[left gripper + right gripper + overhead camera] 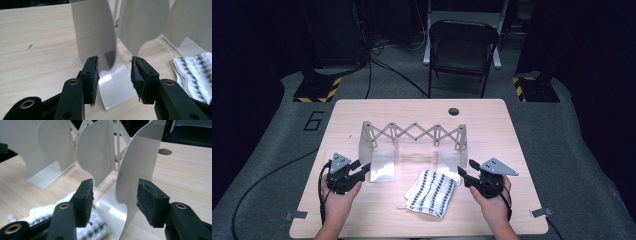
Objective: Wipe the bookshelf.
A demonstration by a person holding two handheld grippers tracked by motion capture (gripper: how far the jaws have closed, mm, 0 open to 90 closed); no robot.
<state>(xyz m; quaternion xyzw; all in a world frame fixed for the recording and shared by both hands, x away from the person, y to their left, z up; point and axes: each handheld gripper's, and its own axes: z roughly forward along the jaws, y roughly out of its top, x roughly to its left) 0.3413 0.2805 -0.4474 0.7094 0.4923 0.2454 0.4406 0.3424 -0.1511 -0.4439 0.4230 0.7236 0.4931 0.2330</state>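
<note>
- The grey expanding rack [413, 135] stands upright near the middle of the table [362, 212], stretched out, its long axis running from my left to my right — parallel to the table's near edge.
- Its scissor lattice spans the top at the far side; the flat foot plates at each end point back toward me.
- My left gripper [360, 169] sits at the rack's left end. Its jaws stand partly open with the left end plate [95, 37] rising just beyond the gap, and the pads press on nothing.
- My right gripper [466, 170] sits at the rack's right end. Its jaws are apart too, and the thin right end plate [140, 167] stands edge-on between them — neither pad squeezes it.
- A folded cloth with dark patterned stripes [431, 192] lies flat on the table between my two grippers, nearer to me than the rack, just beside the right foot plate.
</note>
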